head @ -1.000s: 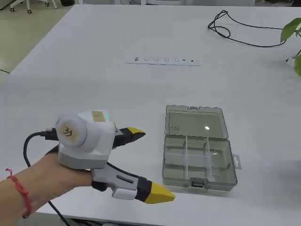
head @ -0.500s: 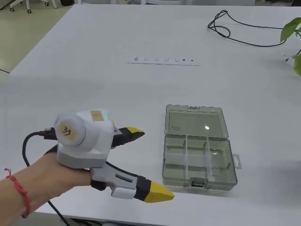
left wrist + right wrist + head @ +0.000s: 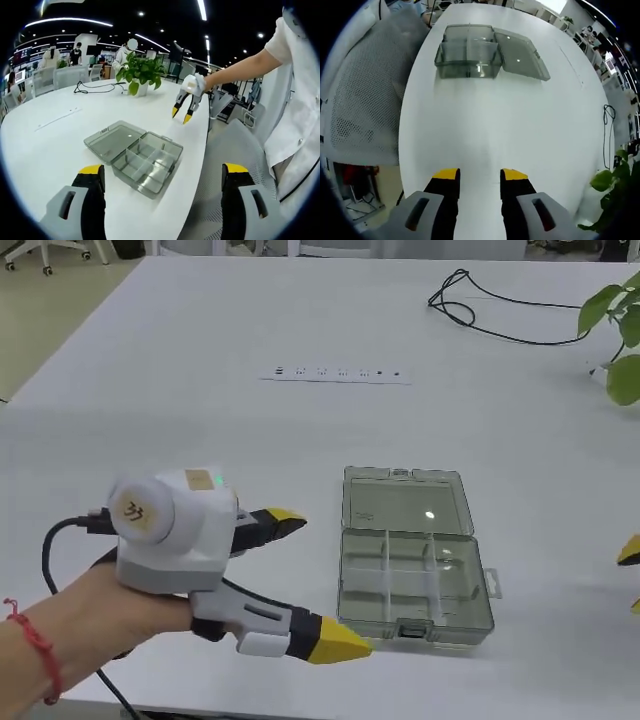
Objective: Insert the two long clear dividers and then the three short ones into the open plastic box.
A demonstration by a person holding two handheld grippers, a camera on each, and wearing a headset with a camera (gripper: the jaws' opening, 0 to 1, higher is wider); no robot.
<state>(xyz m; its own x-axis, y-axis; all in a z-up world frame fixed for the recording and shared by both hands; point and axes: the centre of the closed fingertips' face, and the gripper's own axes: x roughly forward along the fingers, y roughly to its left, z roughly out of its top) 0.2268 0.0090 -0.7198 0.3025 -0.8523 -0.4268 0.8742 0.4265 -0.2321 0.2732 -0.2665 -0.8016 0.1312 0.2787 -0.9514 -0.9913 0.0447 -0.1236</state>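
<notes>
The open clear plastic box (image 3: 415, 585) lies near the table's front edge, its lid (image 3: 404, 502) flat behind it. Clear dividers (image 3: 385, 562) stand inside and split it into several compartments. My left gripper (image 3: 312, 582), held in a hand, hovers just left of the box, open and holding nothing. The box (image 3: 146, 160) sits ahead between the jaws of my left gripper (image 3: 163, 172). My right gripper (image 3: 634, 578) shows as yellow tips at the right edge. My right gripper (image 3: 480, 175) is open and holds nothing, with the box (image 3: 468, 56) far ahead. My right gripper (image 3: 181, 115) hangs over the table edge.
A black cable (image 3: 470, 300) loops at the back right. A flat white strip (image 3: 335, 372) lies mid-table. Plant leaves (image 3: 615, 330) reach in at the right, and the potted plant (image 3: 140, 72) stands behind the box. A mesh chair (image 3: 365, 100) is beside the table edge.
The head camera has shifted a little, and the right gripper's yellow tips have come in at the right edge. The left gripper has hardly moved and stays open.
</notes>
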